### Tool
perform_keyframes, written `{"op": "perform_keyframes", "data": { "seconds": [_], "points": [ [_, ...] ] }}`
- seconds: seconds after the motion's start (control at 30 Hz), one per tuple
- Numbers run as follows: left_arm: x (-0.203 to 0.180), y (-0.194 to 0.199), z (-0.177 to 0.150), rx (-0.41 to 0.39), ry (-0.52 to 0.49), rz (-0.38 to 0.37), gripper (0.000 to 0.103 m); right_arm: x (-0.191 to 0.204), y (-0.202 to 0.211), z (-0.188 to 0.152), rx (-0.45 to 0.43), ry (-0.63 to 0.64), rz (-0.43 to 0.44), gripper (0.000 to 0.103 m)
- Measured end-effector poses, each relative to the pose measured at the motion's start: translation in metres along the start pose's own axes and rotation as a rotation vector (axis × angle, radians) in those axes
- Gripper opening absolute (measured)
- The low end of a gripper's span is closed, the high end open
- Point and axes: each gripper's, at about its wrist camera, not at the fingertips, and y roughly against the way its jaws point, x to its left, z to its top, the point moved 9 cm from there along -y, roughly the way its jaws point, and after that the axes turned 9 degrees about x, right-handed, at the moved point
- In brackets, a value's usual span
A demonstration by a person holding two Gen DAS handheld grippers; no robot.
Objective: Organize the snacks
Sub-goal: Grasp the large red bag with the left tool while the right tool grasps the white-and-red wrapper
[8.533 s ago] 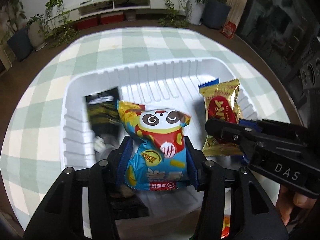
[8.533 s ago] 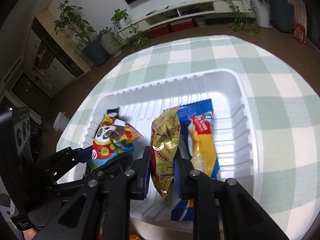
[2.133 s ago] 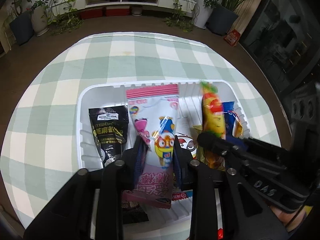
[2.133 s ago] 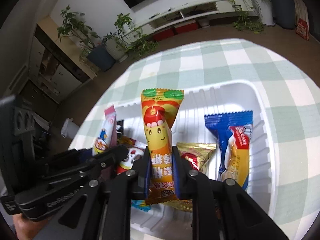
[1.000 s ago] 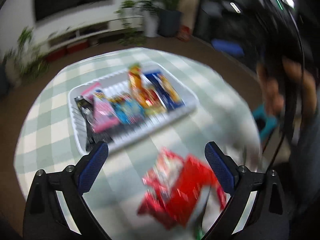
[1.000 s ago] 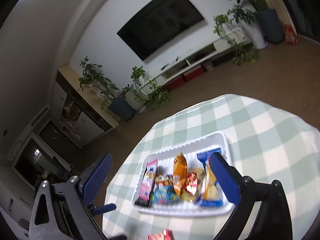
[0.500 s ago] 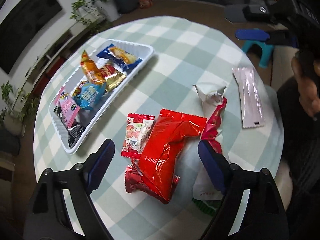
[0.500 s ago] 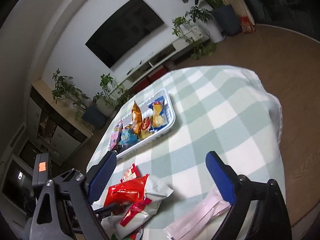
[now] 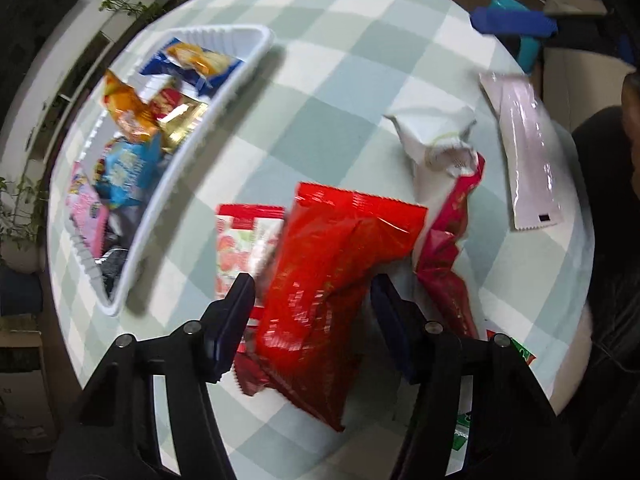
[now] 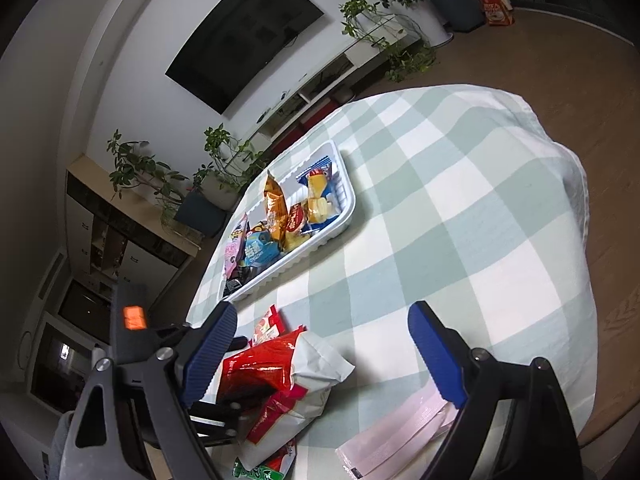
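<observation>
as the left gripper (image 9: 312,300) is closing around the big red packet (image 9: 332,280), its pads are not yet pressing, so the slick foil is likely slipping or dragging the small strawberry packet (image 9: 240,248) lying just beside and partly beneath it. the right gripper (image 10: 320,344) is narrowing a little with nothing between its fingers, hanging above the pink packet (image 10: 400,432). the crumpled white bag (image 9: 436,148) is crowding the far pad. the white tray (image 9: 224,108) of sorted snacks is sitting beyond, apart.
</observation>
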Motion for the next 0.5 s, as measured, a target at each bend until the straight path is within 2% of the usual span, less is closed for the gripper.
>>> {"op": "perform_keyframes", "data": {
  "seconds": [0.13, 0.17, 0.2, 0.23, 0.5],
  "points": [
    [-0.0003, -0.0066, 0.0025, 0.018, 0.007, -0.031, 0.058, 0.001, -0.0001, 0.0, 0.007, 0.002, 0.012, 0.09],
    [-0.0001, -0.0066, 0.0037, 0.017, 0.01, -0.039, 0.054, 0.0015, -0.0005, -0.0006, 0.01, 0.004, 0.013, 0.09],
    [-0.0003, -0.0066, 0.0049, 0.017, 0.01, -0.046, 0.042, 0.0019, -0.0008, -0.0009, 0.012, 0.006, 0.013, 0.09],
    [-0.0011, -0.0066, 0.0057, 0.015, 0.013, -0.056, 0.038, 0.0026, -0.0012, -0.0012, 0.014, 0.008, 0.013, 0.09],
    [-0.0036, -0.0045, 0.0065, -0.014, 0.072, -0.079, 0.036, 0.0064, -0.0052, -0.0064, 0.042, 0.033, 0.002, 0.083]
  ]
}}
